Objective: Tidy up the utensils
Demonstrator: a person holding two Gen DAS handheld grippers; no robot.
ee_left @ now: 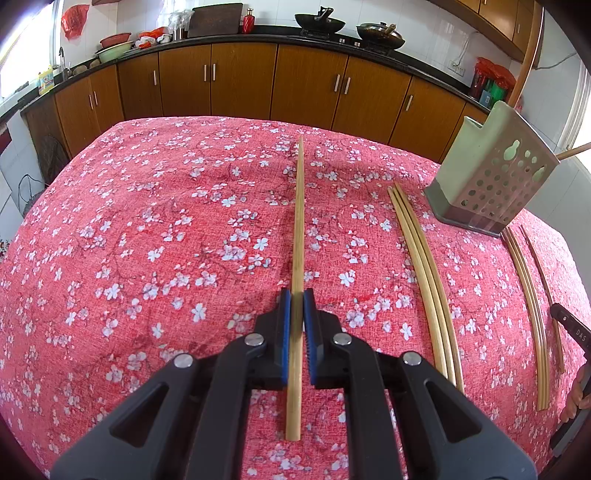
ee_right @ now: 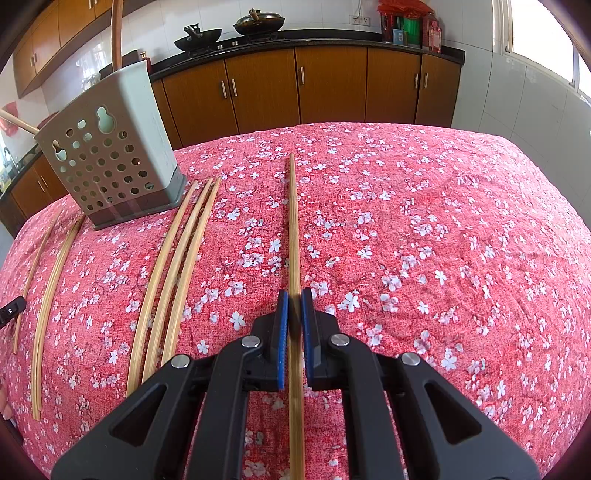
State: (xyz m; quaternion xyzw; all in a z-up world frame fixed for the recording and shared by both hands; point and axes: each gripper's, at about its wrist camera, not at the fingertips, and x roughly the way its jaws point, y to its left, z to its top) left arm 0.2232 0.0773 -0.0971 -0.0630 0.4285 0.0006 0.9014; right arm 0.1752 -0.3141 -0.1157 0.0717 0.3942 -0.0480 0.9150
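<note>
My left gripper (ee_left: pixel 297 295) is shut on a bamboo chopstick (ee_left: pixel 298 229) that points forward over the red flowered tablecloth (ee_left: pixel 147 229). My right gripper (ee_right: pixel 294 293) is shut on another bamboo chopstick (ee_right: pixel 293 225), also pointing forward. A green perforated utensil holder (ee_left: pixel 487 177) stands far right in the left wrist view and far left in the right wrist view (ee_right: pixel 110 158), with wooden handles sticking out of it. Three loose chopsticks (ee_left: pixel 424 266) lie between the grippers, also seen in the right wrist view (ee_right: pixel 173 273). More chopsticks (ee_right: pixel 48 295) lie in front of the holder.
The table edge drops off toward brown kitchen cabinets (ee_left: pixel 240 81) under a black counter with woks (ee_left: pixel 319 24). The other gripper's tip (ee_left: pixel 569 325) shows at the right edge of the left view, and at the left edge of the right view (ee_right: pixel 11 310).
</note>
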